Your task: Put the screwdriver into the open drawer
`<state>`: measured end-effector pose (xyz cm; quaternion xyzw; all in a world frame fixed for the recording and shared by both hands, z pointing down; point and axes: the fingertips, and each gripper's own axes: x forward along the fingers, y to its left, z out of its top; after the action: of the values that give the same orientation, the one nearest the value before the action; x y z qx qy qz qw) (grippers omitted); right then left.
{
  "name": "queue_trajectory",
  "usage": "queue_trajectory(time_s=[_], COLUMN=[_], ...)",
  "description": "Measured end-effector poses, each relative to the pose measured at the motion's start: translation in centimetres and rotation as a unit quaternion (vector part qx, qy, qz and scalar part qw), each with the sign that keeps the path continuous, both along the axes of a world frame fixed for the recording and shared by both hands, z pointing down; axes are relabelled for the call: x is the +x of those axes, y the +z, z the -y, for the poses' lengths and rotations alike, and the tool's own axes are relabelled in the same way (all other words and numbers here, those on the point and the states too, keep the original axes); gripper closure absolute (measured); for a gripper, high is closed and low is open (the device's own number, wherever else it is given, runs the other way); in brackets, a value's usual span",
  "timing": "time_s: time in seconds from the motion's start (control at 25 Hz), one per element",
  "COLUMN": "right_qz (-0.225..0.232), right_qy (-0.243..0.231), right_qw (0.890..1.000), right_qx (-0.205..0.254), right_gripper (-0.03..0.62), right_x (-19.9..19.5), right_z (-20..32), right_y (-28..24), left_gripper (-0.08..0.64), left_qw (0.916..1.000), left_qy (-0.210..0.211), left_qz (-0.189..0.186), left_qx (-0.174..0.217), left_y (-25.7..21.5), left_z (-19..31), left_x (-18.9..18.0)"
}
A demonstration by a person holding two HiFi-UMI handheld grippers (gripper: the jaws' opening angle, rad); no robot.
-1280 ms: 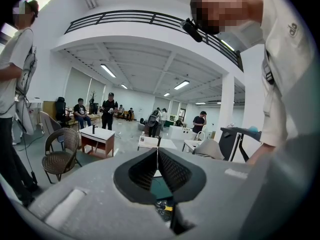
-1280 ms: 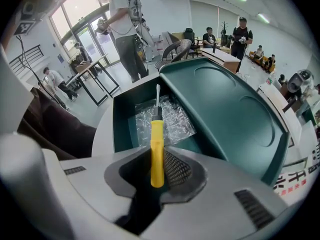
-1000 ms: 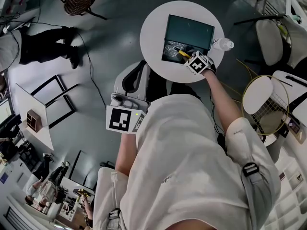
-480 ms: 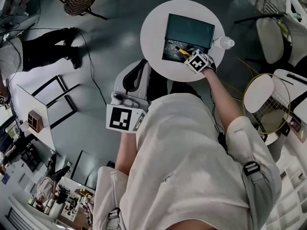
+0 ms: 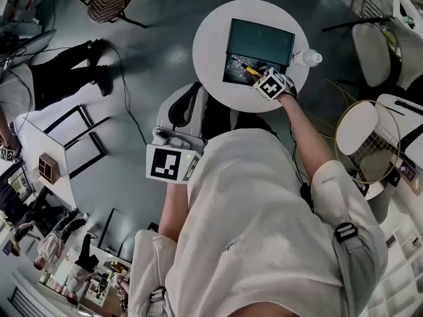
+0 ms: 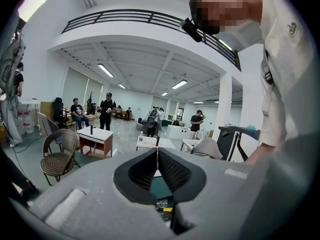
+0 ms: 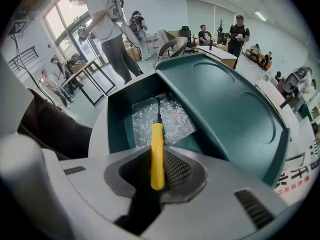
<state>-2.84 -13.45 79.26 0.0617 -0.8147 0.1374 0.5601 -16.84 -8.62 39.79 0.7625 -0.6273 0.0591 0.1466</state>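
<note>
Editor: Any writing we can quote?

Photographer: Little. Each marker cube (image 5: 168, 165) carries only a black-and-white square pattern. Red print (image 7: 300, 180) sits far to the right of the right hand-held gripper (image 7: 157, 170), too cut off to read.

Editor: What does that one hold?

Photographer: It is clenched on the yellow handle of the screwdriver (image 7: 157, 144). The dark shaft points straight ahead of the jaws and down into the open drawer (image 7: 119, 119), over a crinkled plastic sheet (image 7: 172, 120). Whether the tip touches the sheet cannot be told.

Editor: And the other?

Photographer: The left hand-held gripper (image 6: 157, 165) is clenched on nothing, its black pads pressed together along one line.

Editor: What does the head view add?

Photographer: The layout. A round white surface (image 5: 215, 41) carries a green box (image 5: 261, 39), with the drawer pulled out on the side nearest the right hand-held gripper. A clear bottle (image 5: 308, 60) lies just beyond it, to its right. The left one is held back by the person's body, well short of the surface.

Editor: And the gripper views?

Photographer: The left one alone shows the hall ahead: a wicker chair (image 6: 57, 151) and people (image 6: 106, 111) standing and seated. The right one alone shows the grip on the handle.
</note>
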Motion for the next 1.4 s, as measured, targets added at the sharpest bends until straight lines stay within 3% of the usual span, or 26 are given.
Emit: queue_trajectory(time_s=[0.92,1.4], right_qz=[0.001,0.037], right_qy=[0.01,0.028], right_qw=[1.0,0.998], right_qx=[0.017,0.039], right_gripper=[0.528,0.554], right_x=[0.1,1.8], right_z=[-0.3,-1.3], right_y=[-1.7,-6.1], left_gripper=[0.544,0.543], left_qw=[0.9998,0.999], left_qy=[0.001,0.024], left_qz=[-0.001,-0.008], left_qx=[0.02,0.037], left_y=[-0.9,-1.4], left_z=[-1.0,-1.8], left_x=[-0.2,3.0])
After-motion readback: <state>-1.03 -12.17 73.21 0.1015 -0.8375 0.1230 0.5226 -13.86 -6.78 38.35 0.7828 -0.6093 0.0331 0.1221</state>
